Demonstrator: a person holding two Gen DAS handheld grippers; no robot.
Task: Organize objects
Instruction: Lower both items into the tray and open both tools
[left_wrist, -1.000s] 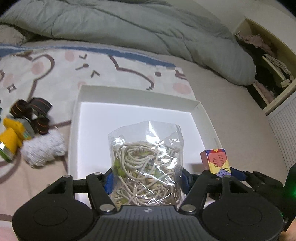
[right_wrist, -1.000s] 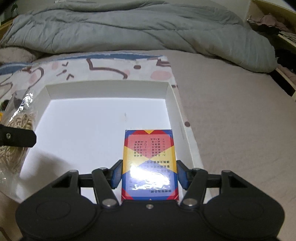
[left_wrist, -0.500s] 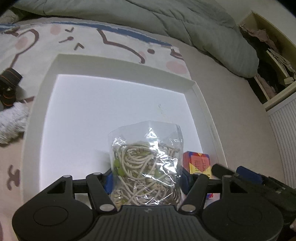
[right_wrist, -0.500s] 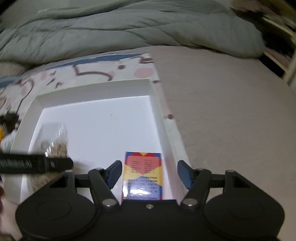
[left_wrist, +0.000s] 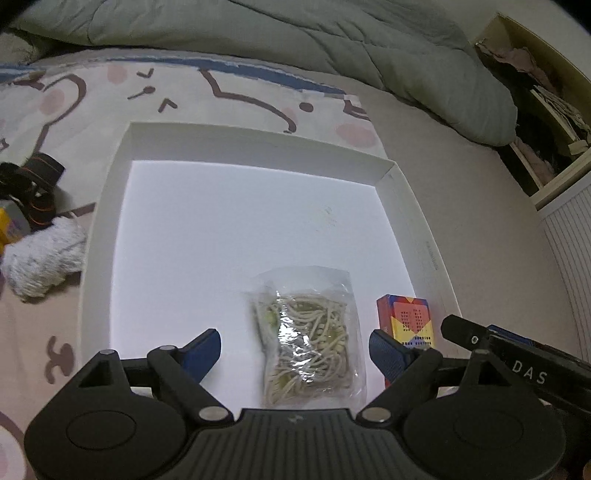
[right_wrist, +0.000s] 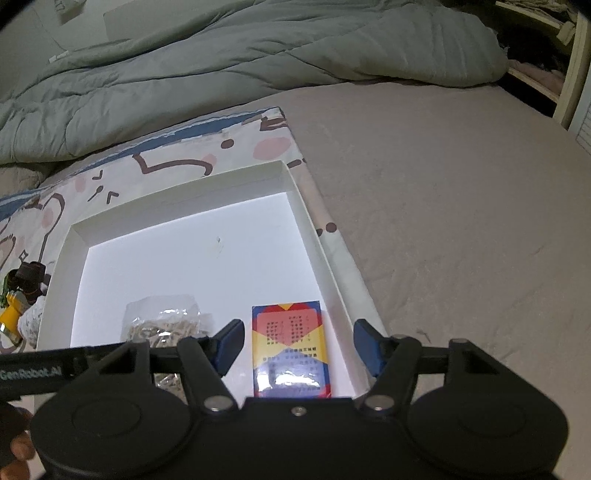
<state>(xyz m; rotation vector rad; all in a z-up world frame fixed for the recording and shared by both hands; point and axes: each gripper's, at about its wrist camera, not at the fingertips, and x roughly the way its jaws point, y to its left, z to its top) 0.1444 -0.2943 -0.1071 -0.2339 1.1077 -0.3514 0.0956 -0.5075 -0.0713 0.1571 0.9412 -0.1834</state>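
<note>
A white shallow box (left_wrist: 122, 155) (right_wrist: 317, 236) lies on the bed. A clear bag of beige cords (left_wrist: 310, 332) (right_wrist: 162, 325) lies flat in its near part. A red, yellow and blue card box (left_wrist: 408, 319) (right_wrist: 288, 347) lies beside it by the right wall. My left gripper (left_wrist: 295, 350) is open, its jaws wide on either side of the bag without touching it. My right gripper (right_wrist: 295, 347) is open, with the card box lying between its spread jaws.
Left of the white box lie a fluffy white item (left_wrist: 40, 258), black and orange straps (left_wrist: 33, 184) and a yellow object (right_wrist: 11, 314). A grey duvet (left_wrist: 295, 40) is heaped behind. A patterned mat (left_wrist: 221, 92) lies under the box. Shelves (left_wrist: 546, 107) stand at the right.
Both grippers have opened. The bag of cords and the card box, held a second ago, now lie on the floor of the white box.
</note>
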